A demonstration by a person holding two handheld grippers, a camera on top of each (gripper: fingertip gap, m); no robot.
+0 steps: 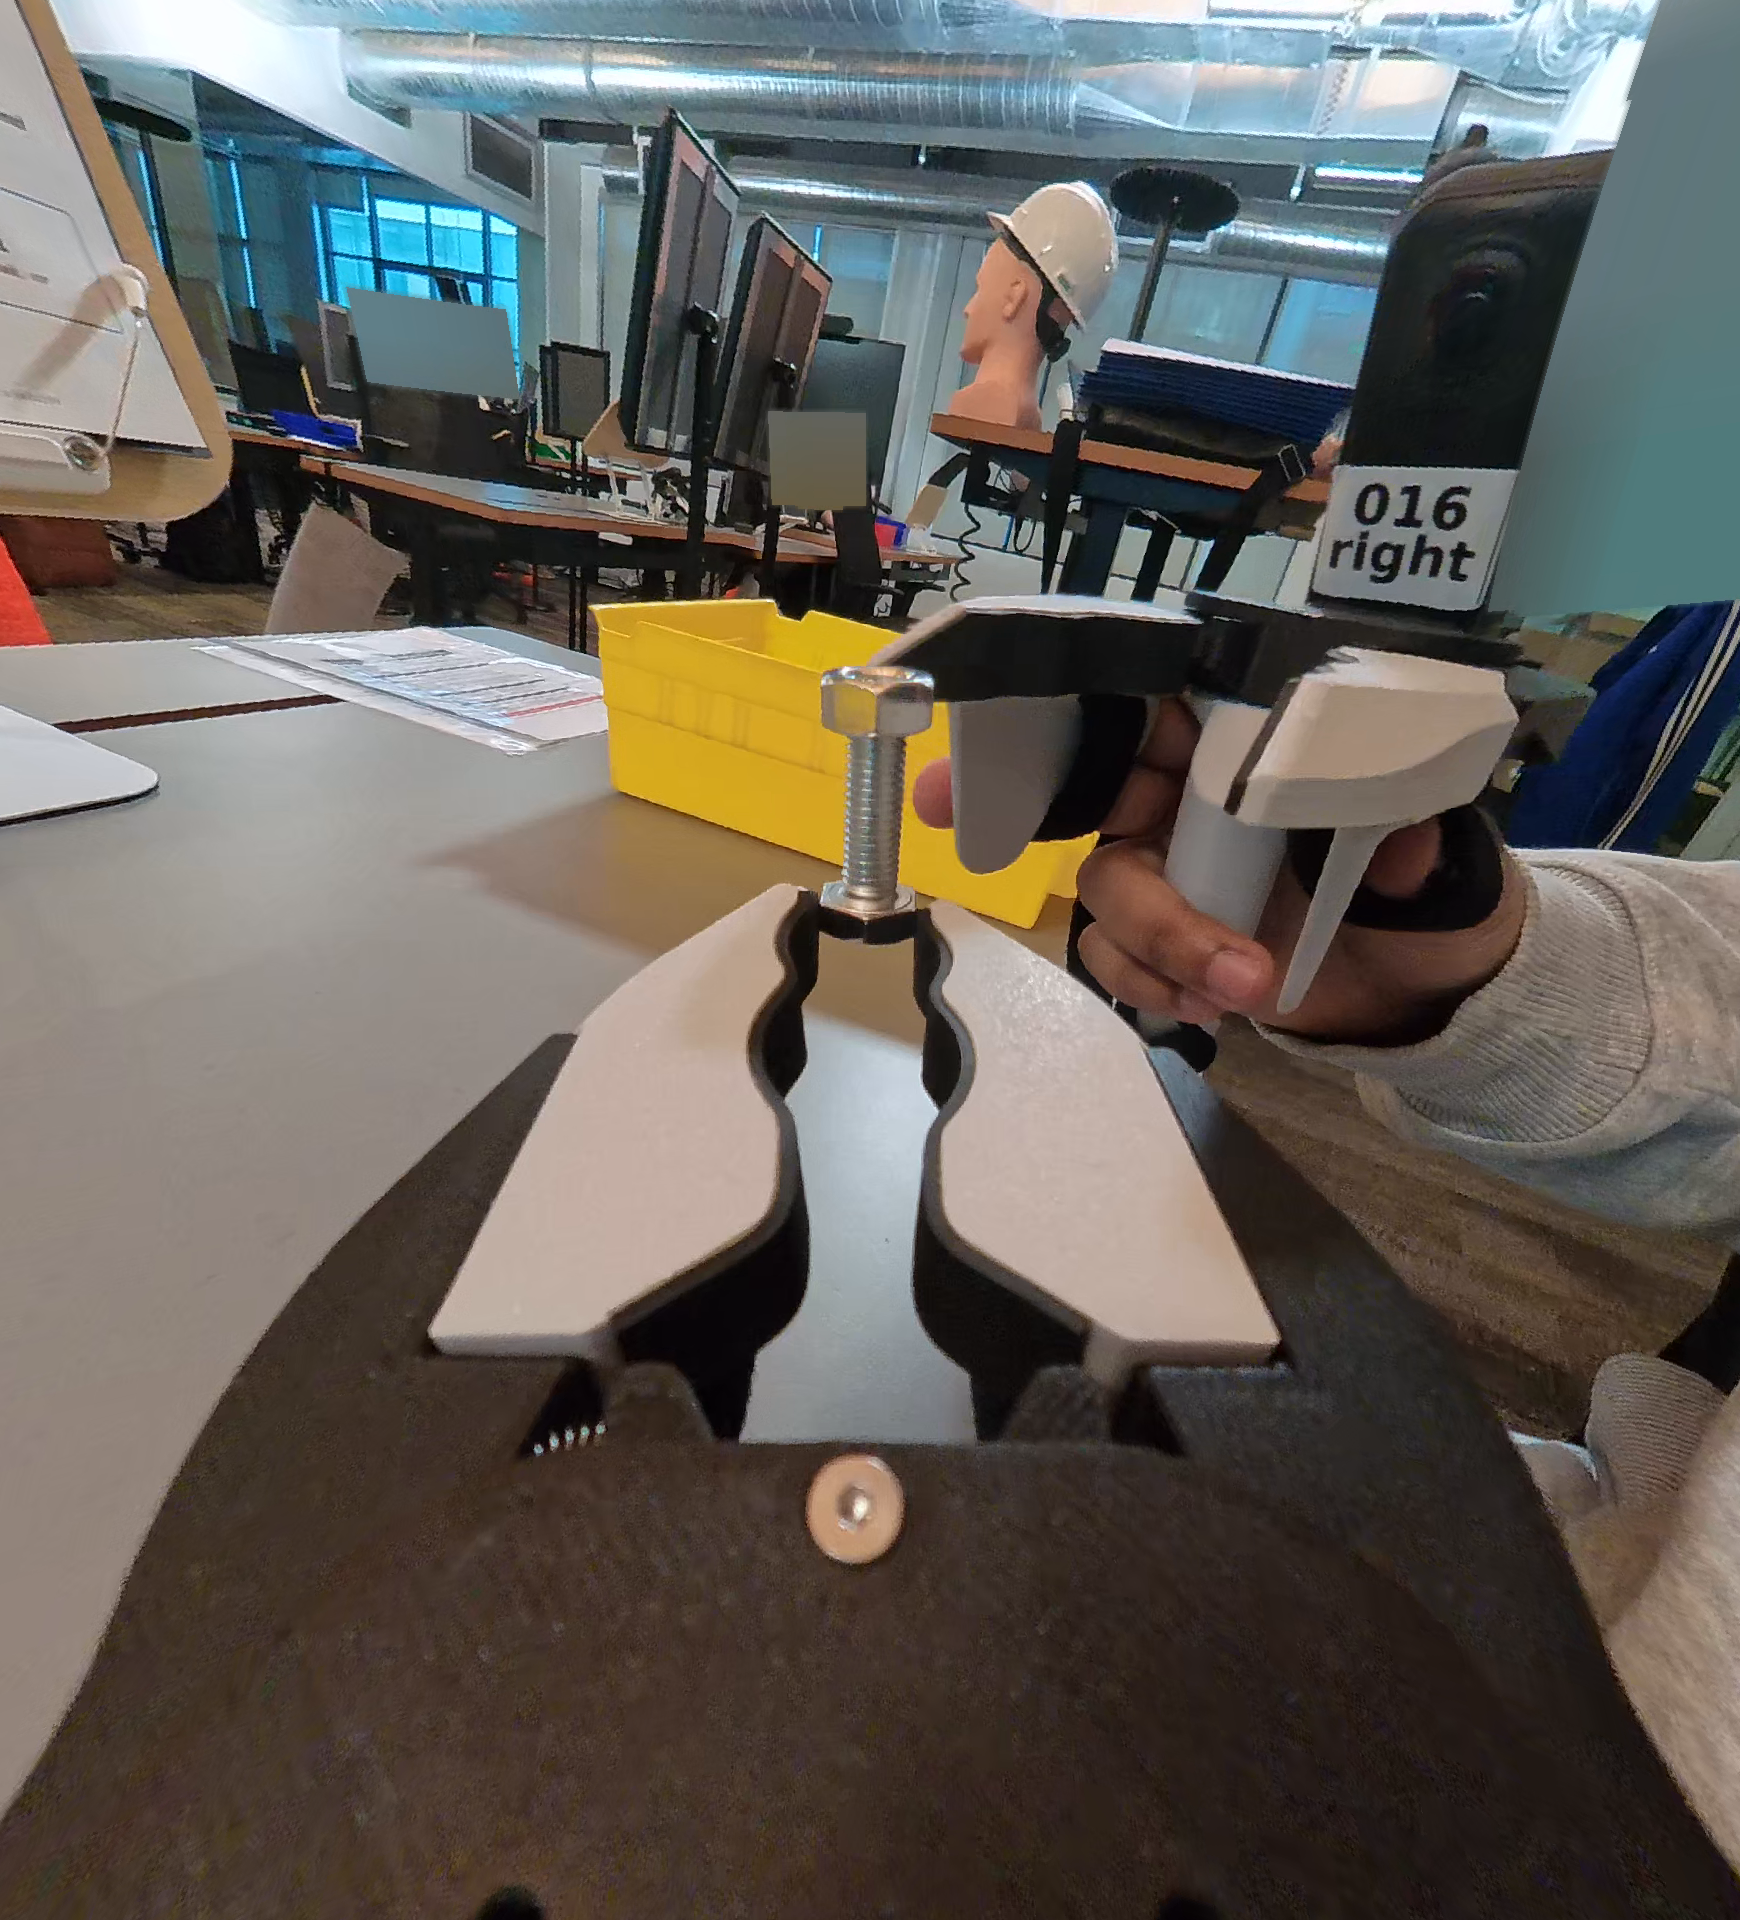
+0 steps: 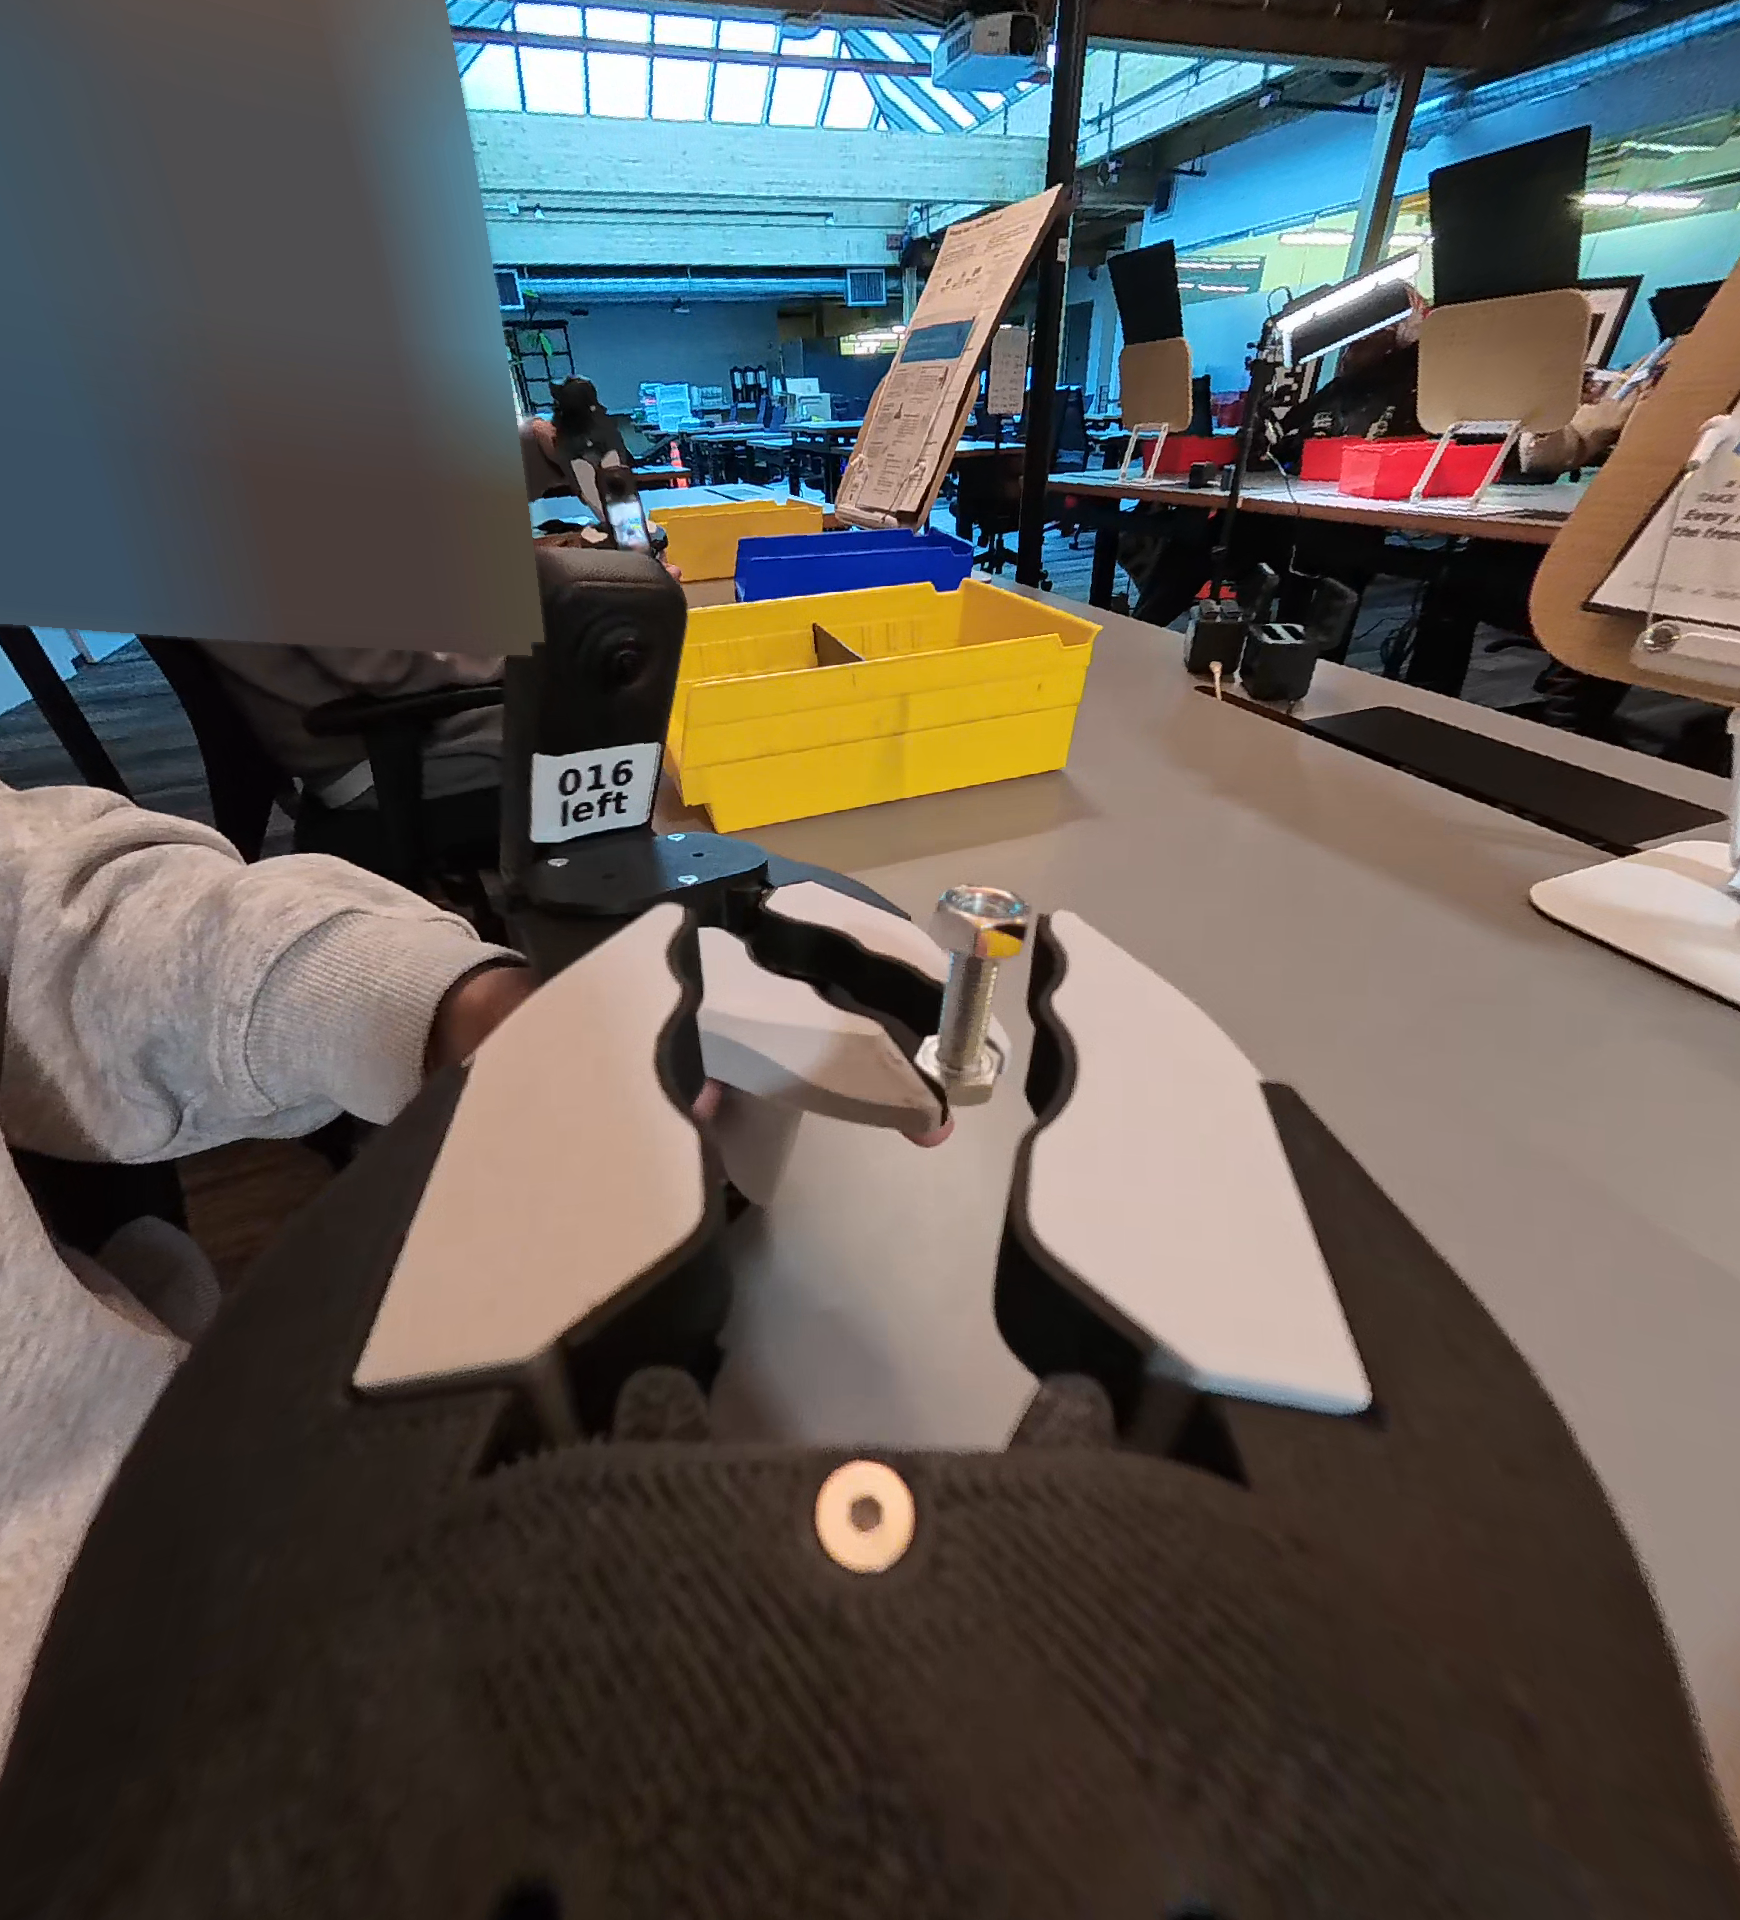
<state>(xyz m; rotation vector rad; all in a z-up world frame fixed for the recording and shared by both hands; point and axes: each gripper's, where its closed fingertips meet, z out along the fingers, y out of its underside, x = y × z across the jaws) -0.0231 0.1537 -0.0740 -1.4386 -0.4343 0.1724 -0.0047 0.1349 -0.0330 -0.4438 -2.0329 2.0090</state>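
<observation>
A silver bolt (image 1: 874, 800) stands upright, head on top, with a hex nut (image 1: 864, 906) threaded at its lower end. My left gripper (image 1: 864, 914) is shut on the nut and holds it above the grey table (image 1: 222, 987). My right gripper (image 2: 866, 925) is open; the bolt (image 2: 972, 987) stands between its fingers, close to the right one and not touching either. The left gripper (image 2: 944, 1086) comes in from the left there, pinching the nut (image 2: 961, 1070). In the left wrist view the right gripper (image 1: 1053, 665) reaches in from the right at bolt-head height, held by a hand (image 1: 1178, 935).
A yellow bin (image 1: 741, 727) sits on the table just behind the bolt; it also shows in the right wrist view (image 2: 876, 707), with a blue bin (image 2: 845, 561) behind it. A document stand (image 1: 14, 312) and a laminated sheet (image 1: 430, 675) are at the left. A black mat (image 2: 1500, 769) lies at the right. One gripper's finger ends stand about 4 cm off the other's.
</observation>
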